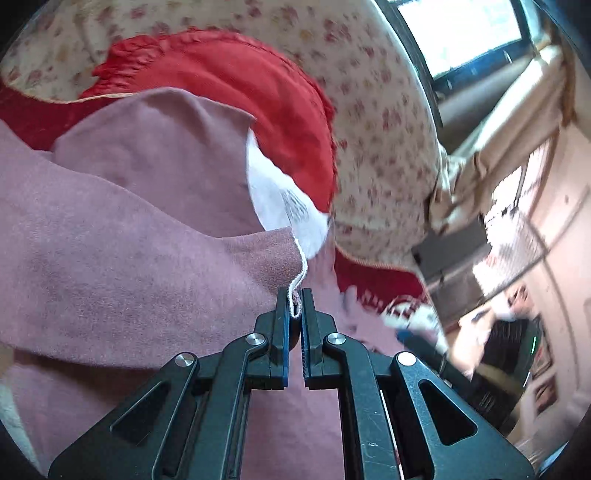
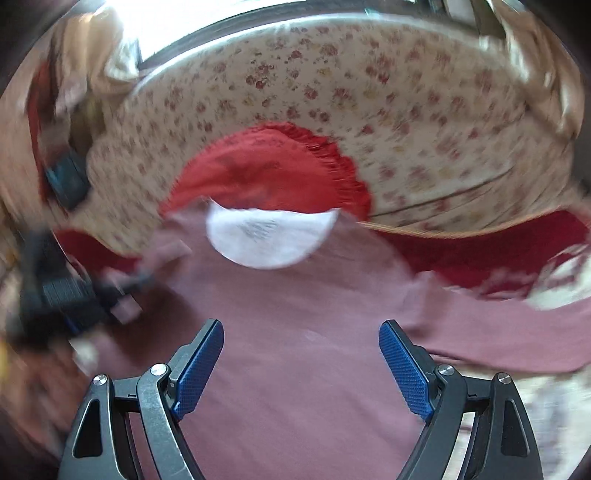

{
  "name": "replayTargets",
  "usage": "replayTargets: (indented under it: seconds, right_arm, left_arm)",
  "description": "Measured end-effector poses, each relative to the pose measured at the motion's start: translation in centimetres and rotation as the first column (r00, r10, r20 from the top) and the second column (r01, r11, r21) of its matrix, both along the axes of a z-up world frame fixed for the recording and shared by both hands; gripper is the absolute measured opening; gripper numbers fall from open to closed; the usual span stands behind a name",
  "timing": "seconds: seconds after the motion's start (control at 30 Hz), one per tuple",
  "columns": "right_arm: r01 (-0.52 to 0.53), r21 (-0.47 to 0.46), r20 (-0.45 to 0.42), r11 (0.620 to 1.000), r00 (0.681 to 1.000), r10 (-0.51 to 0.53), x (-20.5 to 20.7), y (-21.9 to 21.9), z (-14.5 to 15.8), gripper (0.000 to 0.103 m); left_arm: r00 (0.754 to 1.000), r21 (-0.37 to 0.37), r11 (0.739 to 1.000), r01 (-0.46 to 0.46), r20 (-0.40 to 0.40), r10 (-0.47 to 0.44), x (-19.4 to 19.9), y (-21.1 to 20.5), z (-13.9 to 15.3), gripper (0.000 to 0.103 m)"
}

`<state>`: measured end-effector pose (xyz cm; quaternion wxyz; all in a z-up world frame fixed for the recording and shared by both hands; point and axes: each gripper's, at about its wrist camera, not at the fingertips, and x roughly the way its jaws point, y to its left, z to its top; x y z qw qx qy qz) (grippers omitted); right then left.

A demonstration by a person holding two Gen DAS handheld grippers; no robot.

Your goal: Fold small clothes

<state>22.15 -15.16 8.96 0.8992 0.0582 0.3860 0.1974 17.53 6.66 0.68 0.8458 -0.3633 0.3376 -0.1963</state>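
A mauve-pink small garment (image 1: 122, 229) with a white inner lining patch (image 1: 284, 206) lies over a red ruffled cloth (image 1: 240, 88). My left gripper (image 1: 295, 295) is shut on the garment's white-stitched hem and holds that edge lifted and folded. In the right wrist view the same garment (image 2: 303, 314) spreads flat below, with the white patch (image 2: 269, 236) and red cloth (image 2: 273, 173) beyond it. My right gripper (image 2: 301, 328) is open and empty just above the garment's middle. The left gripper (image 2: 59, 295) shows blurred at the left of that view.
A cream floral bedspread (image 2: 369, 99) covers the surface under the clothes, with a red blanket edge (image 2: 480, 251) in front of it. A window (image 1: 461, 33) and room furniture stand beyond the bed at right.
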Motion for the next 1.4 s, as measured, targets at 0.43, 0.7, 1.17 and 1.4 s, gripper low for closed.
replayTargets:
  seconds: [0.43,0.7,1.17,1.4]
  right_arm:
    - [-0.118,0.504,-0.284,0.855,0.913,0.294,6.6,6.4,-7.2,0.057]
    - [-0.09,0.454,-0.338,0.886,0.903,0.265,7.4,6.7,-8.5,0.006]
    - [0.053,0.402,-0.201,0.914,0.979,0.032,9.6,-0.8,-4.5,0.002]
    - [0.256,0.312,-0.268,0.915,0.948,-0.174,10.4,-5.8,-5.2,0.002]
  left_arm:
    - [0.995,0.107,0.989,0.104,-0.001,-0.104,-0.3,-3.5,-0.9,0.003]
    - [0.993,0.123,0.986,0.116,-0.037,-0.112,-0.3,-3.8,-1.7,0.003]
    - [0.991,0.122,0.987,0.103,-0.1,-0.09,-0.6,-3.2,-2.4,0.003]
    - [0.992,0.133,0.987,0.085,-0.104,-0.071,-0.7,-3.0,-2.5,0.003]
